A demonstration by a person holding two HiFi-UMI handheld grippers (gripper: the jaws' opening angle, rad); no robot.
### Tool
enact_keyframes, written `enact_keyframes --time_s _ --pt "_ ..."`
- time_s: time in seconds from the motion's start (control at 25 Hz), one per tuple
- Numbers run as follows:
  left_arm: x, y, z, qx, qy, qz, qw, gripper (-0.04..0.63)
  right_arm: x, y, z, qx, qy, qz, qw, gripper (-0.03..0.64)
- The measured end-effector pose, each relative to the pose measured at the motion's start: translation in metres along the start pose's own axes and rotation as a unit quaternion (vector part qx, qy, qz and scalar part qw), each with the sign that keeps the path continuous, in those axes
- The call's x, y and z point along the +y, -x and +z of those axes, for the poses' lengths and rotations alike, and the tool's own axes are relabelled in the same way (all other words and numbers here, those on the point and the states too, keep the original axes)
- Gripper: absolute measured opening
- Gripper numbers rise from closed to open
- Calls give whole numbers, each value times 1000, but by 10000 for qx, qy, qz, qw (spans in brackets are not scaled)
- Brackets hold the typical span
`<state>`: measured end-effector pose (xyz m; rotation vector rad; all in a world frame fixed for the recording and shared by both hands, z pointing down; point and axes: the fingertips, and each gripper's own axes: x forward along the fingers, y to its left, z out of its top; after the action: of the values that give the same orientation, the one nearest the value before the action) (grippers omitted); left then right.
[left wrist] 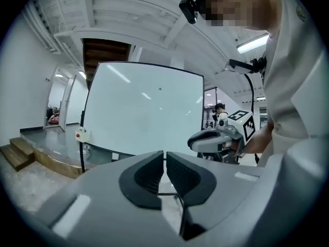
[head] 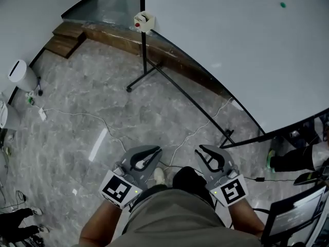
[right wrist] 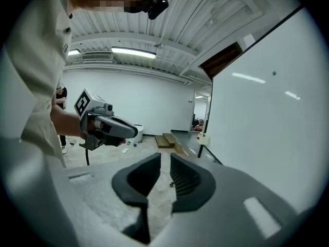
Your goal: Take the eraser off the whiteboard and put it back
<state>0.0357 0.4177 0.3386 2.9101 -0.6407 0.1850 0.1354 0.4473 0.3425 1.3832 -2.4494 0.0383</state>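
The whiteboard (head: 231, 45) stands on a black stand at the upper right. The eraser (head: 143, 21), a pale block with a red dot, sits at the board's left edge, far ahead of both grippers. It also shows in the left gripper view (left wrist: 80, 134) and the right gripper view (right wrist: 204, 137). My left gripper (head: 157, 149) is held low near my body, its jaws shut on nothing (left wrist: 164, 156). Beside it my right gripper (head: 199, 148) has a narrow gap between its jaws with nothing in it (right wrist: 165, 157).
The board's black stand legs (head: 149, 71) spread over the grey marble floor. White cables (head: 77, 115) trail across it. Wooden steps (head: 64, 39) lie at the back left, a white bin (head: 21, 75) at the left, a monitor (head: 295, 215) at the bottom right.
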Motion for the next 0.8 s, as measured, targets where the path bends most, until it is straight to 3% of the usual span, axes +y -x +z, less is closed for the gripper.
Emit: enact_keyframes --time_s 0.24,0.48,0.8 --pt "56 2 -6 -30 400 702 9967 21 -24 -59 11 -40 98 414 9991 49" --pt "141 -30 6 70 422 1467 9883 21 -98 -145 20 -271 48 722 9970 49" --pt "230 -131 59 46 328 1729 9844 21 -223 -250 50 -436 213 1162 9920 57"
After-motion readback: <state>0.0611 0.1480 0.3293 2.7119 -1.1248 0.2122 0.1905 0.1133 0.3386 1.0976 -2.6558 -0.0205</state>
